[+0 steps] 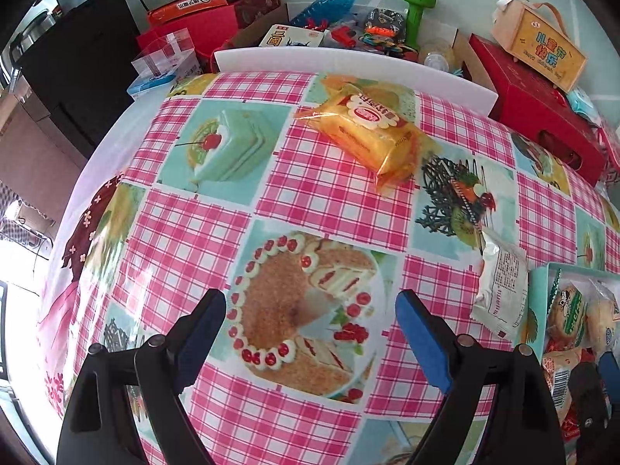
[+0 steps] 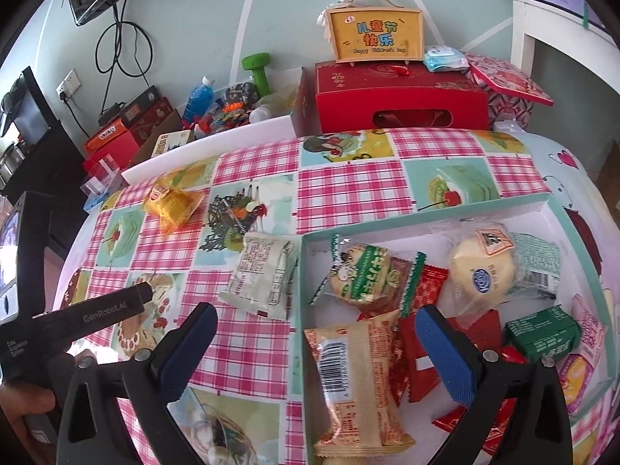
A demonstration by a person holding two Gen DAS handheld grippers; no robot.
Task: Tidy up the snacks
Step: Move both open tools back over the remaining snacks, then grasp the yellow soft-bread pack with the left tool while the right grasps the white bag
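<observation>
Over on the left, the left gripper point(image 1: 310, 310) hangs above the pink checked tablecloth point(image 1: 186, 240) with its 2 blue-padded jaws spread wide and nothing between them, right over a printed cake ringed with cherries. From the right wrist view that same tool shows at the far left, its black arm point(image 2: 104, 310) stamped "GenRobot.AI" in pale letters. Moving right, an orange-yellow snack packet point(image 1: 368, 131) lies alone near the table's far edge, a red and white label on its top face, the characters too small to read. Next, a white snack packet point(image 2: 263, 275) rests on the cloth just beside the teal box's point(image 2: 426, 217) left wall, its back panel covered in fine print I cannot make out. Now the box itself: several wrapped snacks are piled inside, among them a green and white round biscuit pack point(image 2: 362, 277), a beige packet point(image 2: 356, 379) showing a barcode, red wrappers, a pale round bun point(image 2: 480, 275) with a blue badge, and a dark green packet point(image 2: 542, 333). The right gripper point(image 2: 316, 345) hovers here, jaws released and empty, one finger over the cloth, the other over the box. Behind, a yellow case point(image 2: 374, 35) reads "Happy Children's Day" atop a red gift box point(image 2: 395, 93).
</observation>
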